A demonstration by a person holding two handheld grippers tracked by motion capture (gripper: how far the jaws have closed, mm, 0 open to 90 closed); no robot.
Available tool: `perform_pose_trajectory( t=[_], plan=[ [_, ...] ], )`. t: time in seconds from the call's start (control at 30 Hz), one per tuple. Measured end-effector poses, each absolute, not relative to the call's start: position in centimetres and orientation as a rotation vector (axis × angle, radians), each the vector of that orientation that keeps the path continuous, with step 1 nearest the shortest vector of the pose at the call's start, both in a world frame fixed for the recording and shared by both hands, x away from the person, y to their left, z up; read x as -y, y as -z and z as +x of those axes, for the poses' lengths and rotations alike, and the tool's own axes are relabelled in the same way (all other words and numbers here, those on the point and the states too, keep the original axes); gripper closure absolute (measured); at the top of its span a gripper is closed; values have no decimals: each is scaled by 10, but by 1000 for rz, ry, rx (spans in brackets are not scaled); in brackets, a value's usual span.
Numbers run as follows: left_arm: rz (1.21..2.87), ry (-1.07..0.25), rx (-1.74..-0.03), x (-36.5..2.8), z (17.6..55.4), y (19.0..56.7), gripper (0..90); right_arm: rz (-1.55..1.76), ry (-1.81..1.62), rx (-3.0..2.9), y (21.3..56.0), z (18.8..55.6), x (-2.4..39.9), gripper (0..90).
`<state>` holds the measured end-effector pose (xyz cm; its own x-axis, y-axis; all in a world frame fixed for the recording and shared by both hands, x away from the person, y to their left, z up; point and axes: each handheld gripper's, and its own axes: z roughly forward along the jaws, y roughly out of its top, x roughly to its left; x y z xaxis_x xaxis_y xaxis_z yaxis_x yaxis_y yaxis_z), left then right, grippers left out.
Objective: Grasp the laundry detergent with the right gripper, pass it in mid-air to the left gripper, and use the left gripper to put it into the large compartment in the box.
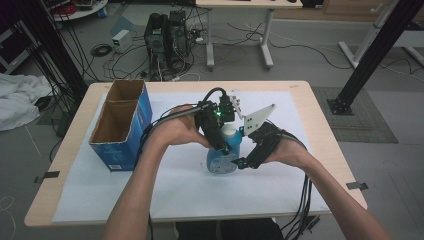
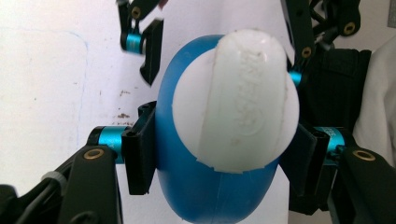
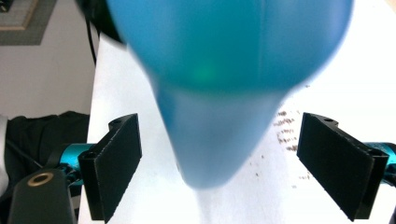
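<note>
- Blue plastic forms the body of a bottle [image 1: 222, 159] that is seen standing upright on the white sheet [image 1: 190, 190] covering the table [image 1: 320, 145], near the middle and slightly towards the near edge.
- Its long axis is held roughly vertical, with the white cap [image 1: 229, 131] pointing up; in the left gripper view the cap [image 2: 238, 100] is seen end-on, facing the camera, with the blue body [image 2: 205, 186] spreading out behind it.
- The left gripper [image 1: 220, 142] is brought down onto the bottle from above and from the left, and its black jaws are closed against the two flanks of the body just under the cap; the bottle is gripped by them.
- The right gripper [image 1: 250, 157] is placed just to the right of the bottle, low beside its base.
- In the right gripper view its jaws are spread wide, and the bottle [image 3: 224, 70] is seen between and beyond them, blurred; the pads are kept clear of it on both sides, so nothing is held.
- A blue cardboard box [image 1: 122, 125] with two open compartments is set well apart on the left of the table.
</note>
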<state>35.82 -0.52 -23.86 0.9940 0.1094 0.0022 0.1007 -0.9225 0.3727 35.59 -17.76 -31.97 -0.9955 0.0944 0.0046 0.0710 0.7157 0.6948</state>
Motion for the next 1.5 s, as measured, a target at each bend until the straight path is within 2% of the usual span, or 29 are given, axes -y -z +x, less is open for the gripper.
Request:
perform_pose_trajectory(
  t=[0.4,0.8,0.83,1.07,1.5],
  plan=[
    [2788,-90,-269,-16,368,210,377,316,-786,-2843,324,358,212,131],
    [2758,-208,-491,-51,387,142,378,483,-563,-2818,325,359,262,131],
    [2750,-218,-521,-60,392,128,378,512,-587,-2804,327,359,264,131],
    [2692,-269,-664,-94,401,93,378,595,-556,-2826,329,359,277,131],
    [2644,-303,-836,-166,409,76,379,618,-537,-2814,332,359,285,131]
  ],
)
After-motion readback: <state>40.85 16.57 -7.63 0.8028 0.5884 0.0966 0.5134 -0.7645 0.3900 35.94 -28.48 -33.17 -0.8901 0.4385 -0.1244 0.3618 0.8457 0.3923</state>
